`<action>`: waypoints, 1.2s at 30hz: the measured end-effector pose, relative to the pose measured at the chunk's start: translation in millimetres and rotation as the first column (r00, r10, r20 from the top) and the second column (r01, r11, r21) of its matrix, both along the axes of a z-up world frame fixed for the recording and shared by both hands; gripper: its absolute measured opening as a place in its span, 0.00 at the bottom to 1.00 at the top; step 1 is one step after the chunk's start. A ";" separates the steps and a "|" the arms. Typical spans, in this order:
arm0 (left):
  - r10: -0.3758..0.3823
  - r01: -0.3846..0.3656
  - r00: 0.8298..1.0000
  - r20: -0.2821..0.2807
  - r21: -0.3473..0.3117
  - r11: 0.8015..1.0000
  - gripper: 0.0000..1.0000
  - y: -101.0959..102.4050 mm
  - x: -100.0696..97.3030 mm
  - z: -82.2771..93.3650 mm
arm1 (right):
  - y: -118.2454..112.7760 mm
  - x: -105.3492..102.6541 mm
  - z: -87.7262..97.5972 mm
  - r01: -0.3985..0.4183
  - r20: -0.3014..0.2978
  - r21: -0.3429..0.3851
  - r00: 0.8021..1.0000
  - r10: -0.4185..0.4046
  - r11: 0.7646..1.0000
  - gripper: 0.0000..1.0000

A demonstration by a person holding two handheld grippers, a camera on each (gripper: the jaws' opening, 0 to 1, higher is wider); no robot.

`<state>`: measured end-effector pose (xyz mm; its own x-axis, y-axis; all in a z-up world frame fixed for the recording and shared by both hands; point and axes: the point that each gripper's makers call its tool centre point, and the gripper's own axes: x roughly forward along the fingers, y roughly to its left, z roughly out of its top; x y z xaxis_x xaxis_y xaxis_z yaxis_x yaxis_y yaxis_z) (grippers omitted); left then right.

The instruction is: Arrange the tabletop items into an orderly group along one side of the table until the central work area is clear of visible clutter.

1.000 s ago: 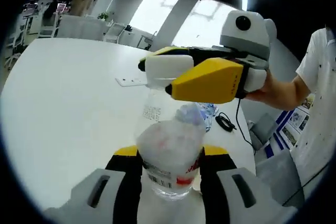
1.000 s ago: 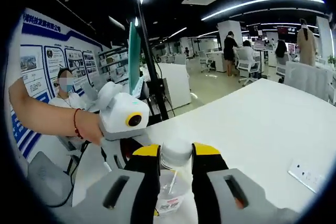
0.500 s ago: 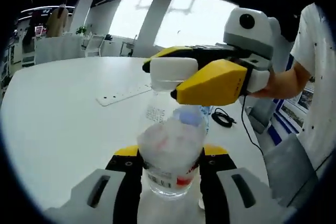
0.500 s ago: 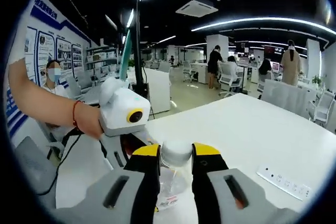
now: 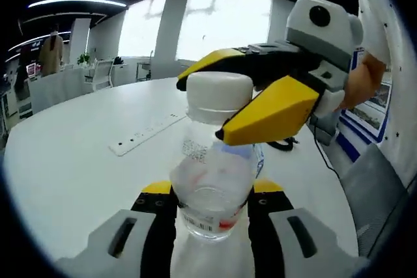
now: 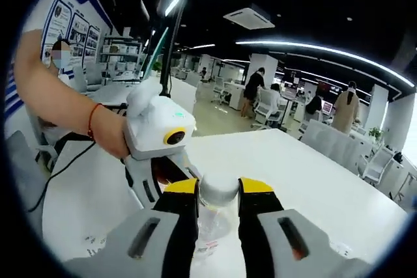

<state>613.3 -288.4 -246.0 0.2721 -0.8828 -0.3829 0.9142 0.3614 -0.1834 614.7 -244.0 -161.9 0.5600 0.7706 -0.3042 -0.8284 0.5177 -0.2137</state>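
Item: clear plastic bottle [image 5: 212,187], white cap [image 5: 219,92], held upright above the white desk [image 5: 71,161]. Left tongs [image 5: 212,208] clamped on its lower body, steadying it. Right tongs [image 5: 225,105], entering from 2 o'clock, closed on the cap, likely to tighten it before stowing at one side. Power strip [image 5: 146,133] lies at 10 o'clock, apart; black cable [image 5: 285,142] behind.

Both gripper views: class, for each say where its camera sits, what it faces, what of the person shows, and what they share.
Left gripper view: rides the left tool, facing the clear bottle; the right tool grips the white cap; forearm at right.
Right gripper view: rides the right tool, looking down at the cap; a hand holds the left tool.
Shared: bottle, white table.
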 end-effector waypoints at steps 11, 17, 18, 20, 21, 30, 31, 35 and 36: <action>-0.032 0.032 0.999 0.024 0.029 0.999 0.42 -1.9 -0.7 -5.9 | -2.1 -3.1 -6.3 0.016 0.043 -0.050 0.999 -0.014 0.999 0.21; -0.042 0.040 0.999 0.030 0.043 0.998 0.42 -0.7 -0.7 -9.0 | -4.2 -3.6 -8.8 0.025 0.054 -0.062 0.998 -0.022 0.998 0.21; -0.042 0.041 0.999 0.030 0.044 0.998 0.42 -0.6 -0.6 -9.3 | -4.6 -3.4 -9.1 0.027 0.054 -0.062 0.998 -0.024 0.998 0.21; -0.044 0.042 0.999 0.029 0.045 0.998 0.42 -0.3 -0.7 -9.7 | -4.9 -3.3 -9.5 0.029 0.054 -0.062 0.998 -0.026 0.998 0.21; -0.044 0.042 0.999 0.028 0.044 0.998 0.42 -0.2 -0.6 -10.0 | -5.0 -3.3 -9.8 0.029 0.055 -0.064 0.998 -0.026 0.998 0.21; -0.045 0.043 0.999 0.031 0.052 0.998 0.42 -0.3 -1.0 -13.7 | -4.5 -4.7 -14.3 0.019 0.067 -0.092 0.998 -0.012 0.996 0.21; -0.046 0.044 0.998 0.030 0.053 0.998 0.42 -0.4 -1.3 -14.3 | -4.6 -5.1 -14.8 0.019 0.067 -0.094 0.998 -0.012 0.995 0.21; -0.051 0.049 0.998 0.031 0.061 0.997 0.42 -1.0 -2.1 -16.9 | -5.5 -6.4 -17.7 0.018 0.065 -0.106 0.998 -0.012 0.994 0.21; -0.052 0.050 0.998 0.032 0.063 0.997 0.42 -1.2 -2.5 -17.4 | -5.6 -6.7 -18.3 0.018 0.066 -0.109 0.998 -0.010 0.994 0.21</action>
<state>610.8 -289.6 -263.4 0.2410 -0.8706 -0.4290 0.9371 0.3238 -0.1306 608.0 -249.6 -180.2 0.5920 0.7267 -0.3486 -0.8037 0.4997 -0.3231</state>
